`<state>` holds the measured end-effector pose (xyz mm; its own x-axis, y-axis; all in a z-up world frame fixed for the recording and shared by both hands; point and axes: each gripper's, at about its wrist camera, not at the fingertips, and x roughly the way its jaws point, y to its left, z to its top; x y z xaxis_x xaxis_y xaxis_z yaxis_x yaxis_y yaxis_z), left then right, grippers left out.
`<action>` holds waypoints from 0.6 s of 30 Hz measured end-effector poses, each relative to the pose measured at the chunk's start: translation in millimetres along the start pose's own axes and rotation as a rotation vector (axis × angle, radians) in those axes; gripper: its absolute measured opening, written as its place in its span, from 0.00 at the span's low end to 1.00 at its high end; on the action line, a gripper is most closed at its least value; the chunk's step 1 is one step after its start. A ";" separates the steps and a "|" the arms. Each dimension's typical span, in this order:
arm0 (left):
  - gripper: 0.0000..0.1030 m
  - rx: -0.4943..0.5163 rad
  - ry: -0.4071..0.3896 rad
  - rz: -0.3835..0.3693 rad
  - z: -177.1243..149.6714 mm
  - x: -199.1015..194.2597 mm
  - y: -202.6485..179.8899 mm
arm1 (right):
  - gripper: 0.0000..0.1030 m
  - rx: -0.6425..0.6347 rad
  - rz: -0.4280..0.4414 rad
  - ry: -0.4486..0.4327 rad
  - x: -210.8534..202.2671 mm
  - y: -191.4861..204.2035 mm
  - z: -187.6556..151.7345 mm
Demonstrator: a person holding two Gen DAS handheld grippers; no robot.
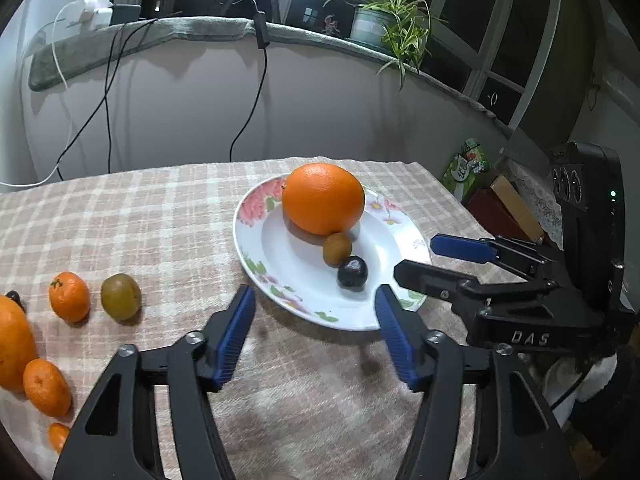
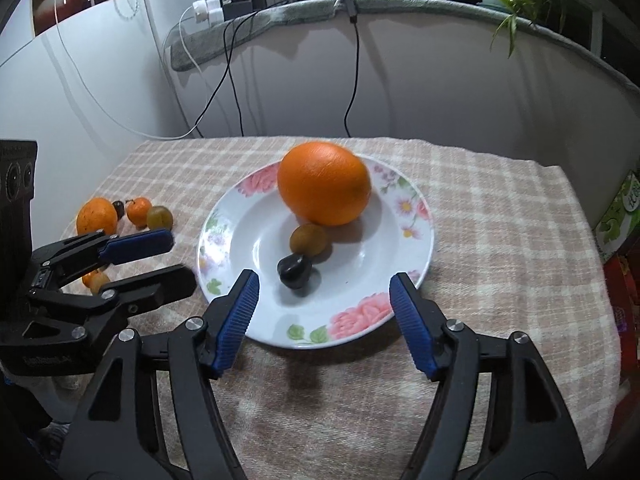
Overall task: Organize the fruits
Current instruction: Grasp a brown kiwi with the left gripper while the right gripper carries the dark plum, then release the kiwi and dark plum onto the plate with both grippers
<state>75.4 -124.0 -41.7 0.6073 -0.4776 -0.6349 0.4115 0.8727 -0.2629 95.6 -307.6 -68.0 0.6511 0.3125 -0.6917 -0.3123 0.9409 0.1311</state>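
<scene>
A white floral plate (image 1: 384, 228) (image 2: 240, 240) on the checked tablecloth holds a big orange (image 1: 323, 198) (image 2: 324, 183), a small brown-green fruit (image 1: 337, 247) (image 2: 309, 239) and a dark fruit (image 1: 352, 273) (image 2: 295, 269). To the plate's left lie a tangerine (image 1: 69, 297) (image 2: 138, 211), a greenish fruit (image 1: 120, 297) (image 2: 159, 218), a large orange (image 1: 14, 350) (image 2: 97, 216) and more tangerines (image 1: 47, 387). My left gripper (image 1: 315, 304) (image 2: 176, 256) is open and empty at the plate's near-left rim. My right gripper (image 2: 324, 292) (image 1: 416, 256) is open and empty over the plate's near rim.
The table (image 2: 500, 240) backs onto a white wall with hanging cables (image 2: 354, 72). A potted plant (image 1: 384, 20) stands on the sill. Boxes and a green packet (image 1: 466, 170) sit beyond the table's right edge.
</scene>
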 end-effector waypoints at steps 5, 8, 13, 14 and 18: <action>0.62 0.033 -0.050 0.058 -2.4 -12.5 1.3 | 0.74 -0.005 -0.010 -0.022 -5.1 0.9 0.9; 0.62 0.032 -0.062 0.088 -4.8 -17.8 1.6 | 0.74 -0.027 -0.006 -0.026 -7.4 8.0 -0.2; 0.62 -0.018 -0.051 0.120 -10.4 -23.8 10.5 | 0.74 -0.046 0.019 -0.016 -7.8 20.5 -3.6; 0.62 -0.037 -0.051 0.124 -11.2 -26.0 13.7 | 0.74 -0.041 0.021 -0.020 -8.9 22.7 -4.8; 0.62 -0.090 -0.079 0.152 -16.1 -43.3 28.1 | 0.74 -0.016 0.032 -0.050 -13.7 25.9 -5.3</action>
<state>49.8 -77.1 -33.3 0.7107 -0.3428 -0.6143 0.2505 0.9393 -0.2344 74.9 -288.2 -58.9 0.6741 0.3489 -0.6511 -0.3445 0.9282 0.1407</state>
